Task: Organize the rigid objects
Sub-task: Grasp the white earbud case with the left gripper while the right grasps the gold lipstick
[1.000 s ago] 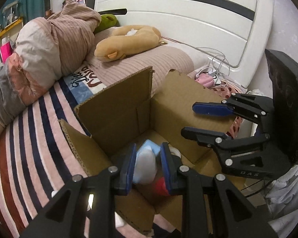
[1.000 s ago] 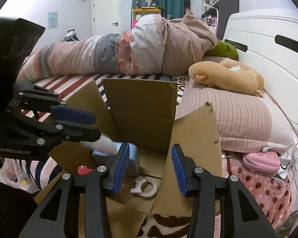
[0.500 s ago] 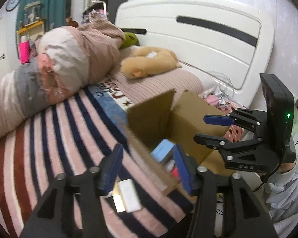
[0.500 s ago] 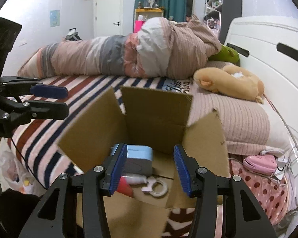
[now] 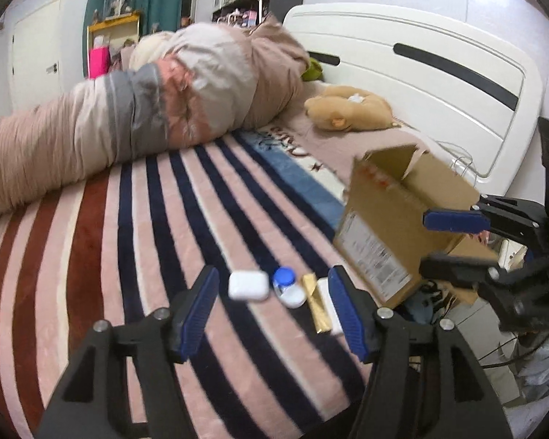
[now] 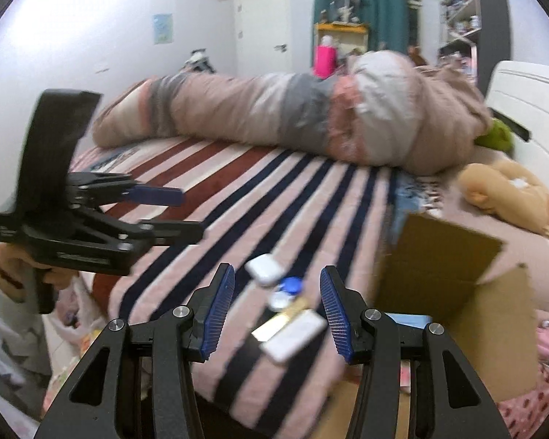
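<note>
On the striped blanket near the bed's edge lie a white earbud case (image 5: 248, 285) (image 6: 264, 270), a small container with a blue cap (image 5: 287, 285) (image 6: 286, 292), a gold bar (image 5: 317, 307) (image 6: 280, 320) and a flat white block (image 6: 293, 336). An open cardboard box (image 5: 395, 226) (image 6: 454, 274) stands to their right, with a light-blue item inside. My left gripper (image 5: 274, 311) is open and empty above the small objects. My right gripper (image 6: 277, 311) is open and empty over the same group. Each gripper shows in the other's view.
A rolled quilt (image 5: 128, 109) lies across the back of the bed. A tan plush toy (image 5: 347, 111) rests on the pillow by the white headboard (image 5: 439, 73). The bed's edge drops off just below the objects, with clutter on the floor.
Both grippers pulled back from the box and swung left over the blanket. The left gripper, first shut on a blue-and-white item in the box, opened and left it there.
</note>
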A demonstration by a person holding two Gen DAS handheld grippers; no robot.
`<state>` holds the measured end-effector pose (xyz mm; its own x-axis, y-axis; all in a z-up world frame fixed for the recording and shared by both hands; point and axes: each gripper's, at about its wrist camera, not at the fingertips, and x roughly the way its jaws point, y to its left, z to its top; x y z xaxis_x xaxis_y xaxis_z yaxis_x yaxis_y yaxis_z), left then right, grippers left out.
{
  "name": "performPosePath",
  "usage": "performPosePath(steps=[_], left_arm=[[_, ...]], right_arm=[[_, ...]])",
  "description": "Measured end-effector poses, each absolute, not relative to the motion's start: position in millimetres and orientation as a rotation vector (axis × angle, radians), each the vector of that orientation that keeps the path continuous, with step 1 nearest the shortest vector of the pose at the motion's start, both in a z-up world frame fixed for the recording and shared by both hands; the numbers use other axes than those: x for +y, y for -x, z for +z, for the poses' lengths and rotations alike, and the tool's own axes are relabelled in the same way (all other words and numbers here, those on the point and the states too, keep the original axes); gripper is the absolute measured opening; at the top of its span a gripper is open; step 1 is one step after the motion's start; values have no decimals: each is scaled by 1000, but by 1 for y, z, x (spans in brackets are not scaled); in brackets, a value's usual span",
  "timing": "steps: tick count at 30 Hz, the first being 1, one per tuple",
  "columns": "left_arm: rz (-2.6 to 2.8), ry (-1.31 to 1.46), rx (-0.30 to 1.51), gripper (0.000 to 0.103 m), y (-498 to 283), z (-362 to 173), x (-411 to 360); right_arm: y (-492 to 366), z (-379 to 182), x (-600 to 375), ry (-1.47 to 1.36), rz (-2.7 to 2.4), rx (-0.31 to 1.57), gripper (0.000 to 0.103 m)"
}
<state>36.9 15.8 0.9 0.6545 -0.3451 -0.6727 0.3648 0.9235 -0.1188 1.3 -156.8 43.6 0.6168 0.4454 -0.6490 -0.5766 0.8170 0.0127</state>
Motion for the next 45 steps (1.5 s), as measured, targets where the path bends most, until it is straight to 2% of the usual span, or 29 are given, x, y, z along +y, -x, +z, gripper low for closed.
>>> performPosePath(steps=[13, 22, 25, 30, 32, 37, 44, 45], left_arm=[[-495, 42, 873, 59, -89, -99, 32], [-528, 43, 911, 57, -124, -141, 9], [-525, 48, 904, 55, -131, -145, 5], [-515, 20, 907, 55, -138, -146, -5], [-492, -3, 908, 50, -140, -148, -7], [-492, 11, 899, 50, -138, -147, -2], [-485, 0, 896, 50, -106, -140, 20], [-481, -7, 899, 50, -102, -140, 22]], right_arm=[[-21, -69, -108, 143, 470, 881, 45], [-58, -105, -107, 174, 375, 944, 44], [-63, -108, -105, 181, 383, 946, 36], [-69, -110, -98, 201, 395, 954, 37], [-69, -111, -97, 197, 395, 970, 37], [-73, -116, -89, 226, 377, 979, 36], [-81, -124, -85, 271, 368, 990, 36], [-83, -127, -83, 275, 370, 996, 33]])
